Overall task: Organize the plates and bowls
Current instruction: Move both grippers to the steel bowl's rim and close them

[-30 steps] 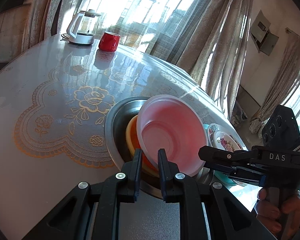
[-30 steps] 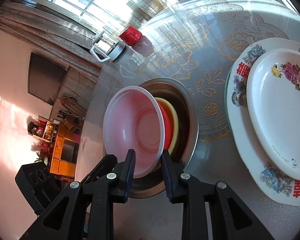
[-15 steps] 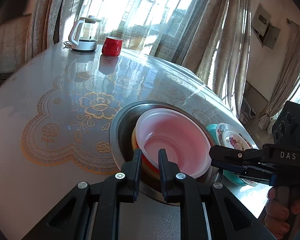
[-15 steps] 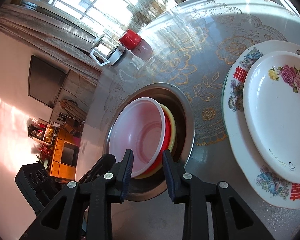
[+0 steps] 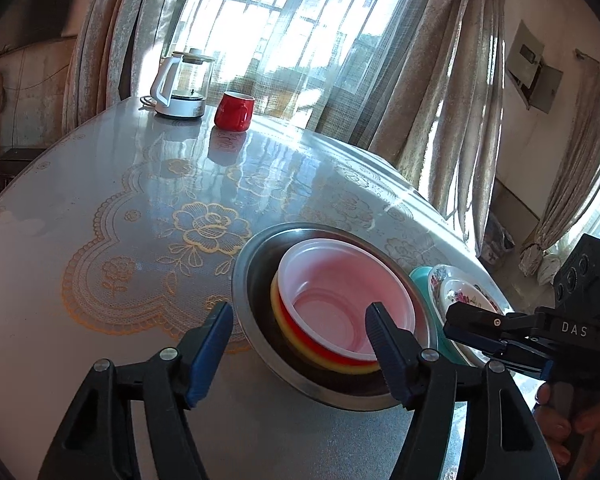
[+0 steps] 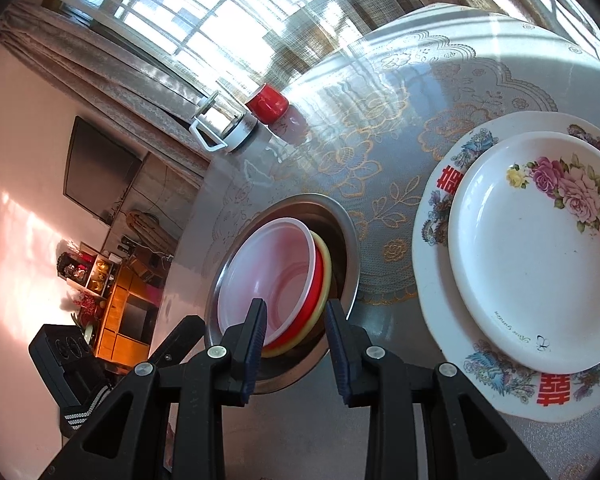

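Now released: pink bowl, nested.

Your left gripper showing black arms, blue-padded fingers, silver screws, your right gripper matching, its body wearing white "DAS" lettering, your bare-skinned hand gripping its handle.

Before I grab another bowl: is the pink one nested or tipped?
Nested: the pink bowl sits level inside the red and yellow bowls, both grippers open.
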Tool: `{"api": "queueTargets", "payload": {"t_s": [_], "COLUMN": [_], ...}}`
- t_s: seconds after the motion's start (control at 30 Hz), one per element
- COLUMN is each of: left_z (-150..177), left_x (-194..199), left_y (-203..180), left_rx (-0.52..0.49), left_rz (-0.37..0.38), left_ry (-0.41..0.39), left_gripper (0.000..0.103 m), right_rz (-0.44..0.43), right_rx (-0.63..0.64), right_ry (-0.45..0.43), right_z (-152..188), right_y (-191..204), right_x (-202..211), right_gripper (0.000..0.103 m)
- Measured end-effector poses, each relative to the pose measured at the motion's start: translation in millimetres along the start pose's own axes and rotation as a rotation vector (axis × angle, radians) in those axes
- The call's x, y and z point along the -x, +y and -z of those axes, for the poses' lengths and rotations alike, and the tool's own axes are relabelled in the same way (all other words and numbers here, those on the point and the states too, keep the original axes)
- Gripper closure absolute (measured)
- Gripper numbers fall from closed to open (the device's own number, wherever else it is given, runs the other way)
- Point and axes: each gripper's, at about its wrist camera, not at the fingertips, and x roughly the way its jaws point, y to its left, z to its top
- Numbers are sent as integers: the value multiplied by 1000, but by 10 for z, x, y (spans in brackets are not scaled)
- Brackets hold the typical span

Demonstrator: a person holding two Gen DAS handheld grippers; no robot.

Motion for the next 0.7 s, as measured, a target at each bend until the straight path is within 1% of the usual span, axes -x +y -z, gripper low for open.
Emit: {"api": "queueTargets", "payload": {"t_s": [0.03,0.13,0.23,0.4,0.47,0.6,0.7], "left_z": [3,22,53,81,92,100,91], "left_x": [4,17,37,15,5,-18,-24], "left_y": [18,100,174,292,336,379,372], "left_rx": [6,35,58,88,103,114,94], "left_rz": [-2,-21,-34,-91,-108,-147,-202], "left_ry": [3,1,-4,12,18,35,40], "left_gripper": [33,24,18,11,6,6,6], "right_rz": [4,18,32,56,59,63,69], "right_rx": [0,6,7,4,0,-5,-7], "right_ry": [-5,-17,-23,-2,7,23,32], "right_z": [8,34,59,120,138,162,178], "right_y": [-15,-48,-85,-146,-159,-161,-162], "right_x": [24,85,127,103,82,30,-9], "right_gripper": [72,72,71,68,68,67,65]}}
